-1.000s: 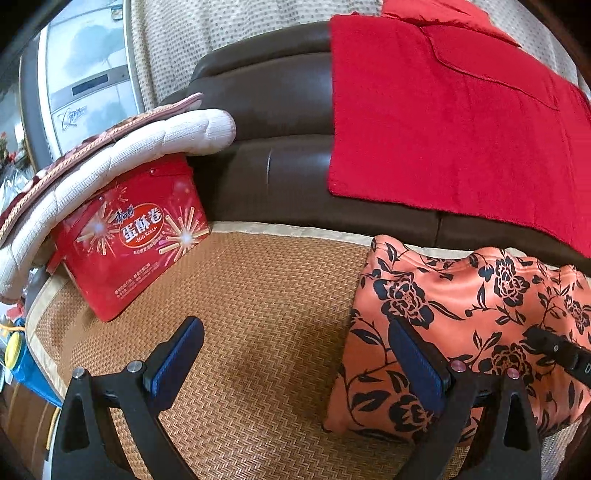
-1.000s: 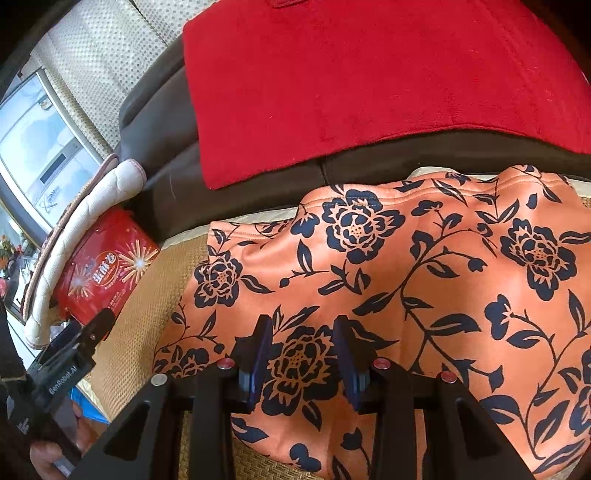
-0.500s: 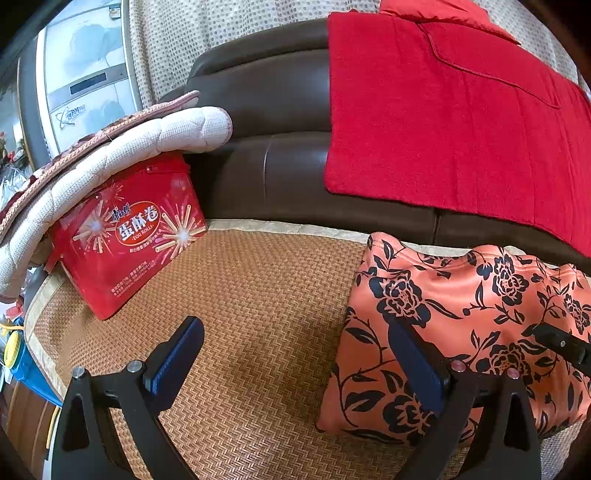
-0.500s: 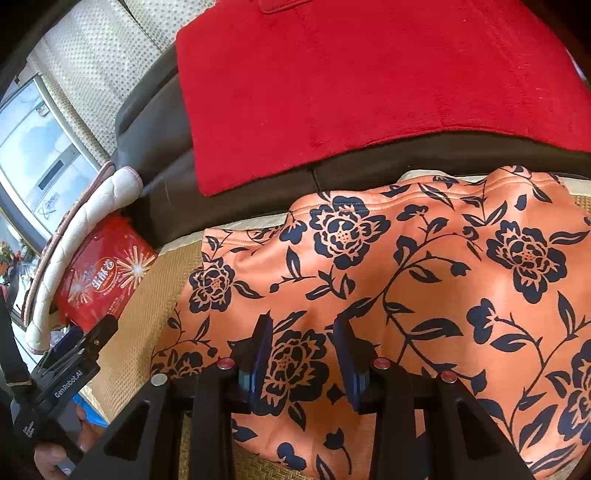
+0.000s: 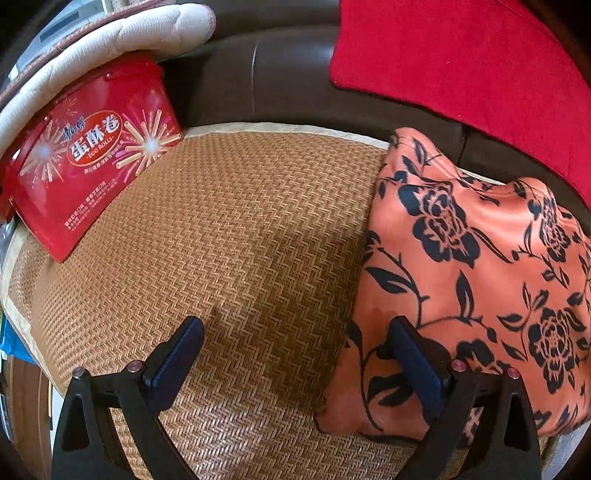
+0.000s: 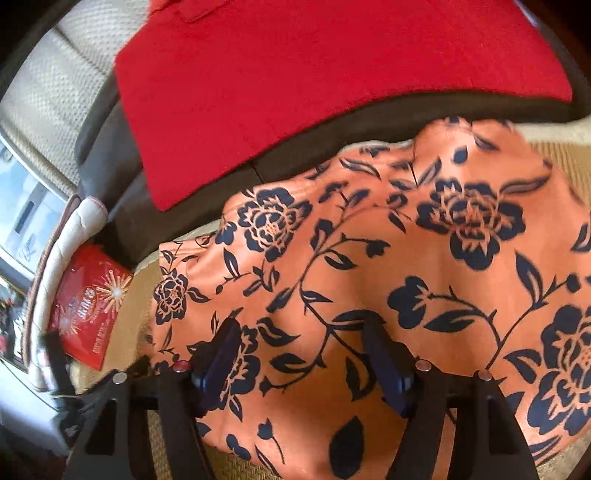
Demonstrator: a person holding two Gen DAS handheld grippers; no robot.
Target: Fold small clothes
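An orange garment with dark blue flowers (image 5: 469, 258) lies on a woven straw mat (image 5: 229, 236) on the sofa seat, at the right of the left wrist view. It fills most of the right wrist view (image 6: 369, 288). My left gripper (image 5: 295, 354) is open and empty; its right finger (image 5: 417, 362) is over the garment's left edge, its left finger over the mat. My right gripper (image 6: 303, 354) is open over the garment's front left part and holds nothing.
A red egg-roll box (image 5: 88, 155) leans at the mat's far left under a white quilted cushion (image 5: 110, 33). A red cloth (image 5: 461, 59) hangs over the brown leather sofa back (image 5: 258, 74). A window (image 6: 26, 206) is at the left.
My right gripper has opened wide; it was nearly shut on the garment. My left gripper has moved forward and down toward the garment's left edge. The garment lies flatter.
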